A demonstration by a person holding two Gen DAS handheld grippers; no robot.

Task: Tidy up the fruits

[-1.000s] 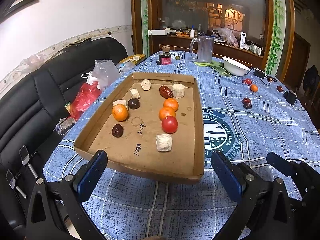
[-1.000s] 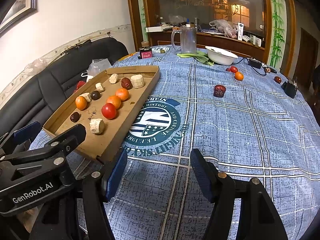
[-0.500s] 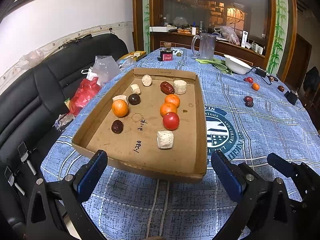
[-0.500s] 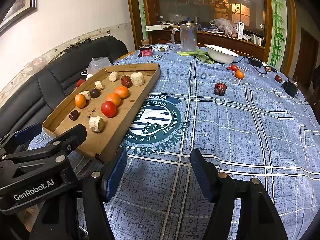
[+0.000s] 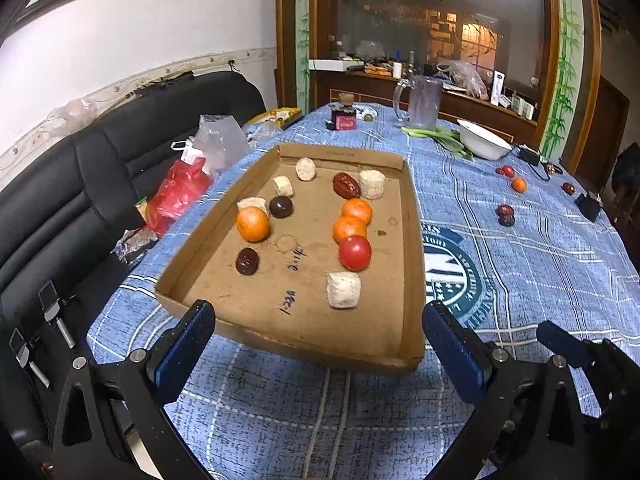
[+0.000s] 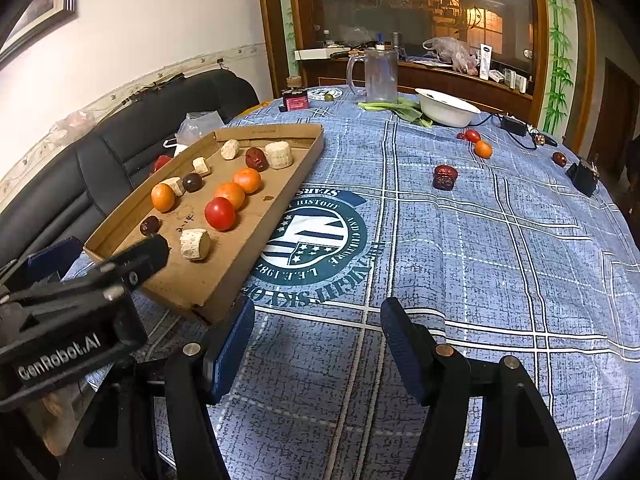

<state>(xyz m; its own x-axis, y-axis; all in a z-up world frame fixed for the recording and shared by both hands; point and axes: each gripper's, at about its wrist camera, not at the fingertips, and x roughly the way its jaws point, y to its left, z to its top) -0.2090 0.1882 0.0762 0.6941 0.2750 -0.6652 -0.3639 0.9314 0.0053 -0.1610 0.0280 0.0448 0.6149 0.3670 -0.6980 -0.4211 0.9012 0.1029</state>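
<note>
A cardboard tray [image 5: 408, 240] [image 6: 256, 248] on the blue tablecloth holds oranges [image 5: 253, 223], a red tomato [image 5: 355, 253] [image 6: 219, 213], dark dates [image 5: 247, 261] and several pale cylinder pieces [image 5: 343, 290]. Loose on the cloth to the right lie two dates [image 6: 445, 176] [image 5: 505, 215], a small tomato [image 6: 473, 135] and an orange [image 6: 483, 149]. My left gripper [image 5: 318, 344] is open and empty in front of the tray's near edge. My right gripper [image 6: 316, 344] is open and empty over the cloth, right of the tray.
A white bowl [image 6: 446, 106], green leaves [image 6: 400, 107], a glass mug [image 6: 378, 76] and a small red-labelled jar [image 6: 295, 100] stand at the table's far side. A black device [image 6: 584, 176] lies at the right edge. A black sofa [image 5: 80, 184] with bags lies left.
Both grippers have moved slightly forward and up; the tray and fruit stay where they were. Both stay open.
</note>
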